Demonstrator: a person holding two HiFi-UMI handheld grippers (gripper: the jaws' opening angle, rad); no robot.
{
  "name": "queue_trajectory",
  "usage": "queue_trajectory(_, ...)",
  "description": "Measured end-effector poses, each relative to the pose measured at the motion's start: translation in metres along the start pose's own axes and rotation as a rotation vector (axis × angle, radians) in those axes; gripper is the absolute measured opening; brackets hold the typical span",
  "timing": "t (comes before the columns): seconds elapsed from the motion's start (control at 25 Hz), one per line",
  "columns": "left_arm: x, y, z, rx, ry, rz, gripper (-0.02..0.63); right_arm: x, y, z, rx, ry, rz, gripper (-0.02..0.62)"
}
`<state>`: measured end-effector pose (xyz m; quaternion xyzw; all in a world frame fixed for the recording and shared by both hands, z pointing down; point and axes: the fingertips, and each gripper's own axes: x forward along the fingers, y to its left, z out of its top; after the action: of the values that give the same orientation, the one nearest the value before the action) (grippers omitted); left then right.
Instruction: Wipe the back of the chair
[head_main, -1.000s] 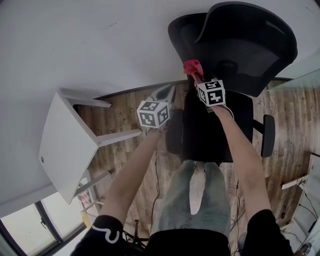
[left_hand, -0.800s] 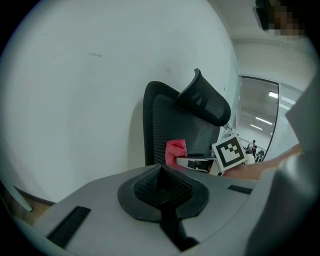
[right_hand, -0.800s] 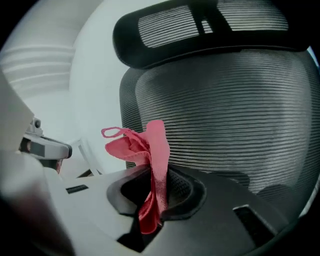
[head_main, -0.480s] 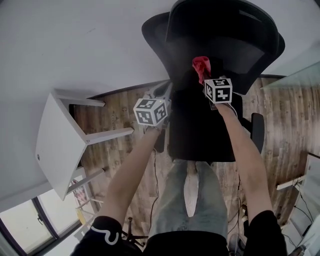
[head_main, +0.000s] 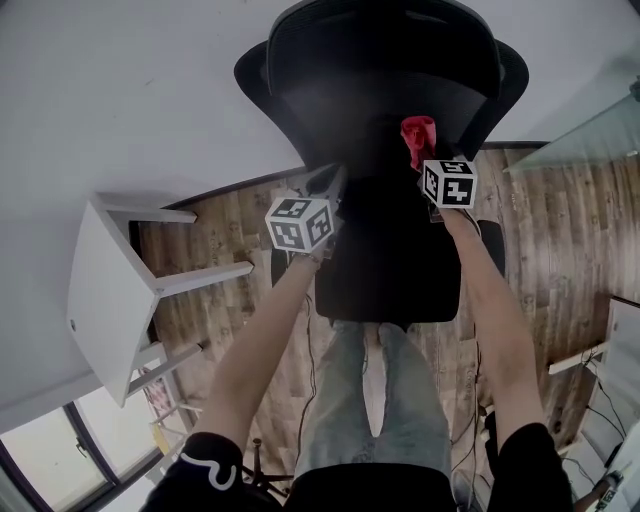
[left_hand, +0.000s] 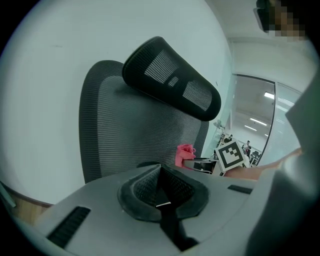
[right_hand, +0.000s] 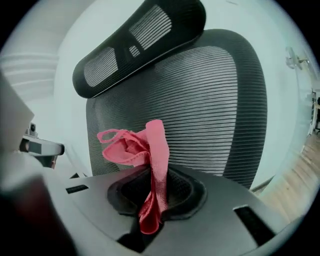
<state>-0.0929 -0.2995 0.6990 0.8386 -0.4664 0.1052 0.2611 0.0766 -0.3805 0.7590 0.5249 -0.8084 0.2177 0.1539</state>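
A black mesh office chair (head_main: 390, 90) stands before me with its backrest (right_hand: 200, 100) and headrest (left_hand: 170, 75) facing the grippers. My right gripper (head_main: 425, 165) is shut on a red cloth (right_hand: 145, 150), which bunches up above the jaws and sits close to the mesh, slightly apart from it. The red cloth (head_main: 418, 140) shows against the chair back in the head view. My left gripper (head_main: 325, 190) is shut with nothing in it, held by the chair's left side. From the left gripper view the cloth (left_hand: 185, 152) appears to the right.
A white table (head_main: 110, 300) stands at the left on the wood floor (head_main: 220, 240). A white wall (head_main: 120, 90) is behind the chair. The chair seat (head_main: 390, 270) and armrests lie below the grippers. A glass partition (head_main: 590, 120) is at the right.
The chair has swung so its back now faces me squarely. My right gripper has risen with the red cloth toward the backrest. The left gripper has barely shifted.
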Motion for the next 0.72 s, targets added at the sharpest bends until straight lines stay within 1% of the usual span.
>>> queue_trajectory(0.36,0.028,-0.035,-0.002,0.030,0.019,-0.041,0.025,-0.035,-0.071,-0.005,0.046,-0.018,-0.099,0.071)
queue_trajectory(0.72,0.048,-0.070,-0.004,0.052,0.036,-0.092,0.025,-0.078,-0.143,-0.017,0.113,-0.021,-0.232,0.071)
